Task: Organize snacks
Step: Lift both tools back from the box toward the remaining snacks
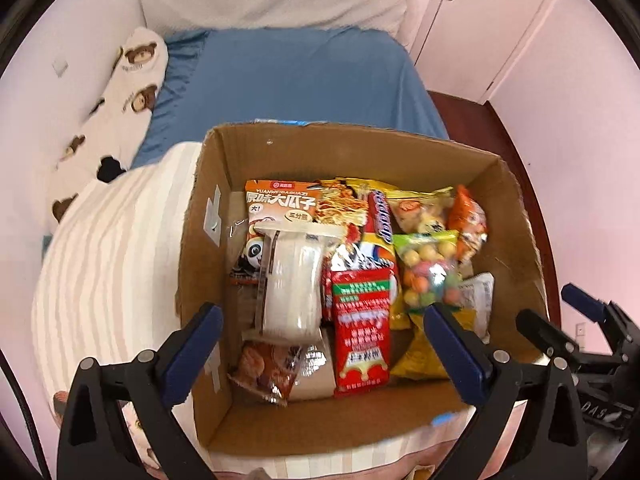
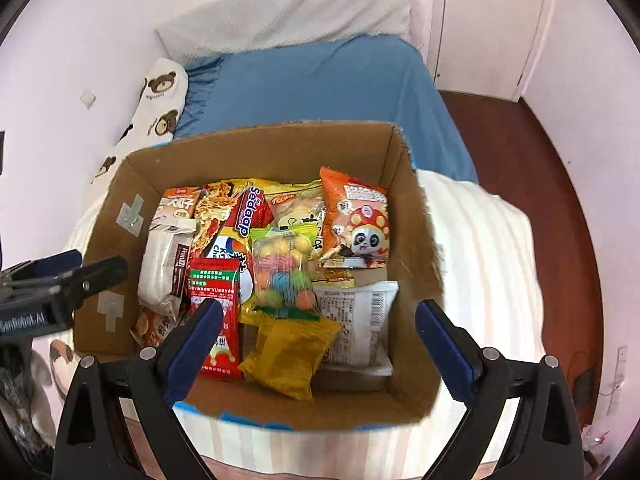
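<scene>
Snacks sit packed in an open brown cardboard box (image 1: 352, 152), the landmark here; the box rests on a striped cream quilt (image 1: 112, 248) at the foot of a bed with a blue sheet (image 1: 304, 80).

Inside the box: a white paper-wrapped pack with a brown label (image 1: 290, 280) lies against the left wall, on top of an orange sunflower-seed bag (image 1: 280, 200). A flat red sachet with green bands (image 1: 360, 320) lies just right of the white pack. A clear bag of coloured candy balls (image 2: 282, 272) sits at the box centre, a mustard-yellow foil packet (image 2: 288, 356) nearer the front wall, a white printed packet (image 2: 356, 320) beside it toward the right wall. An orange panda-print bag (image 2: 356, 224) leans near the far right corner. Packs lie flat and overlapping, likely dropped in to fill the floor.

Left gripper (image 1: 320, 348) hangs over the box's left half, blue pads spread wide, nothing between them. Right gripper (image 2: 320, 348) likewise, released over the right half. Both look finished with a drop, judging by empty jaws.
</scene>
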Demonstrator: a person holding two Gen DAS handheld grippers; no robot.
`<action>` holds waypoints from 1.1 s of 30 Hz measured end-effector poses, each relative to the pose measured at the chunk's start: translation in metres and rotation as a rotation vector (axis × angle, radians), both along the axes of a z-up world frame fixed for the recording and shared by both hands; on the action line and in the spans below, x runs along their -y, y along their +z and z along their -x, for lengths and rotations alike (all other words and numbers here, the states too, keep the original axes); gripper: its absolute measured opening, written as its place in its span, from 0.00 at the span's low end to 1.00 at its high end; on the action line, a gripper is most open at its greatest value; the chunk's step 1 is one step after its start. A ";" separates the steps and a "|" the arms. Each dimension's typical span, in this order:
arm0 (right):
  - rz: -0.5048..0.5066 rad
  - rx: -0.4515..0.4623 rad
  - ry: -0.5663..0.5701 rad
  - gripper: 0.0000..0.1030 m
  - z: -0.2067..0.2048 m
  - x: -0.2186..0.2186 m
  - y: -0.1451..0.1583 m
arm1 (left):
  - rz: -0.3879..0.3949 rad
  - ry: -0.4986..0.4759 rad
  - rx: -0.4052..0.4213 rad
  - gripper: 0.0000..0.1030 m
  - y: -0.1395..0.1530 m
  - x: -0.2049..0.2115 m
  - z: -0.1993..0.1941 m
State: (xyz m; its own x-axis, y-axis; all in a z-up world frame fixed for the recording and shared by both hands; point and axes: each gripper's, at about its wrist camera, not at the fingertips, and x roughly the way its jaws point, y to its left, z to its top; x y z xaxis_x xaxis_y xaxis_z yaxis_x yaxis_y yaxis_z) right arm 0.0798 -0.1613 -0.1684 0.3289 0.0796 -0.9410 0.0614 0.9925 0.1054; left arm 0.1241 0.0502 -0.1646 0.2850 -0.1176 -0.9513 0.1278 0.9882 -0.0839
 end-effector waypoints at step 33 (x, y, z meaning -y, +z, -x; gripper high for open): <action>-0.084 0.038 -0.136 0.95 0.223 0.003 0.045 | -0.095 -0.001 0.132 1.00 0.026 -0.003 0.207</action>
State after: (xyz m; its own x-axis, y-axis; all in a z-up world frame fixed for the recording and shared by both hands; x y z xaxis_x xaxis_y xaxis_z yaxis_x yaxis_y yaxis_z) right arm -0.1430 -0.1648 -0.1230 0.3774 0.1095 -0.9195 0.1889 0.9630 0.1922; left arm -0.0825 0.0533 -0.1391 0.4084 -0.0293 -0.9123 0.1323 0.9908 0.0274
